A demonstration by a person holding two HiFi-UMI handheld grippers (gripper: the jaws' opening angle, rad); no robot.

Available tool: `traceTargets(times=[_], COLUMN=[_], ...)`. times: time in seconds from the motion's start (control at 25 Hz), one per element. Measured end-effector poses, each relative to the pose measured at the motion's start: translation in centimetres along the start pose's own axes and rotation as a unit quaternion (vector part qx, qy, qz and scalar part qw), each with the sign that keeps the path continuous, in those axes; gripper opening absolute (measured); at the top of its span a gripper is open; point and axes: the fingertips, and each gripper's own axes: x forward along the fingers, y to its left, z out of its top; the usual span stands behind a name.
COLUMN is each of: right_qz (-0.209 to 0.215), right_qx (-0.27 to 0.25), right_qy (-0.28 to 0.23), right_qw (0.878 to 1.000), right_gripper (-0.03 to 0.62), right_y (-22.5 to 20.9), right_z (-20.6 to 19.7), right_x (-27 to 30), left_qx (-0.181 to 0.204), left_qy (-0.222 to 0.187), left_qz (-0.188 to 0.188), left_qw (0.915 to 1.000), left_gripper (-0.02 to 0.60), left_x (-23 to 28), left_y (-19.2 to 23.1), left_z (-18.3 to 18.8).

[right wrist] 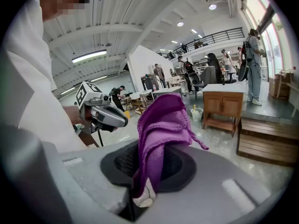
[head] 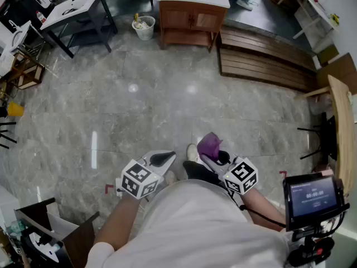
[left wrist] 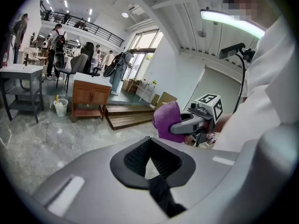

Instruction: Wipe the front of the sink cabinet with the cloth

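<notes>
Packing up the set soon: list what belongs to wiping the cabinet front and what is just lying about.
For the job: purple cloth, sink cabinet.
Lying about: white bin, wooden platform, table.

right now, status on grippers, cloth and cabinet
Right gripper shut on purple cloth. Left gripper shut, empty. Sink cabinet far ahead across floor, out of reach. Nothing between; bin beside it.

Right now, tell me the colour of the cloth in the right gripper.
Purple. The cloth shows best in the right gripper view.
</notes>
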Motion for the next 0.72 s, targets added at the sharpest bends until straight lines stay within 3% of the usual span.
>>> traceTargets(times=[0.44,0.72], right_qz=[0.037,0.046], right_qx=[-0.015,0.002], right_qy=[-0.018,-0.028], right_qw=[0.999,0.999], right_gripper=[0.08,0.08], right_y=[-15.3,-22.8], right_z=[7.2,7.5], right_x=[3.2,4.5], left_qx=[0.025,0.03], left_qy=[-0.011,-0.014], left_qz=[0.032,0.044], left_qw=[0.9991,0.9985], left_gripper=[0.008,0.008], left_x=[10.2,15.3], left_y=[7.3,10.1], left_z=[12.6,15.6])
